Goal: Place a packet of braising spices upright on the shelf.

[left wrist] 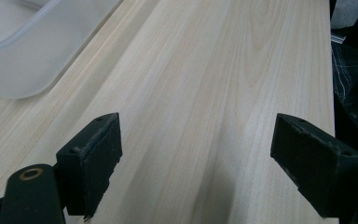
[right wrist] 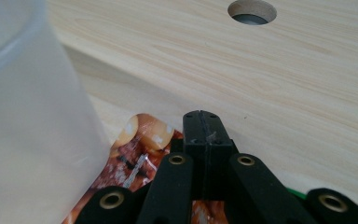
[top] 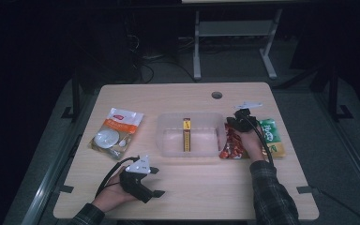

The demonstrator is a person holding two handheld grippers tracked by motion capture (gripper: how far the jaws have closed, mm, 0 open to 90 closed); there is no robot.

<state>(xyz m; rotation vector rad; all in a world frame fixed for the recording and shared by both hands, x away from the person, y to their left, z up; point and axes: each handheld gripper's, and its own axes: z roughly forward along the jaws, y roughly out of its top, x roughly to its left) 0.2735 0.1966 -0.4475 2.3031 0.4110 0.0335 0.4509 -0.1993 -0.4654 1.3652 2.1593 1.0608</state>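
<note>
Resting low near the table edge, left gripper (top: 155,182) gapes empty — right gripper (right wrist: 206,126) pinched tight over the red packet (top: 231,144).

- The left tool (top: 155,182) lies low near the desk's front-left corner, its jaws spread wide apart and pointing right, with the left hand (top: 112,194) gripping it from behind.
- The right tool (top: 231,123) reaches forward near the desk's right edge, jaws pressed together, the plaid-sleeved forearm (top: 269,192) behind it.

High view looks down on the table (top: 187,187); both gripper views skim its wood, sharing the bin (top: 190,135).
</note>
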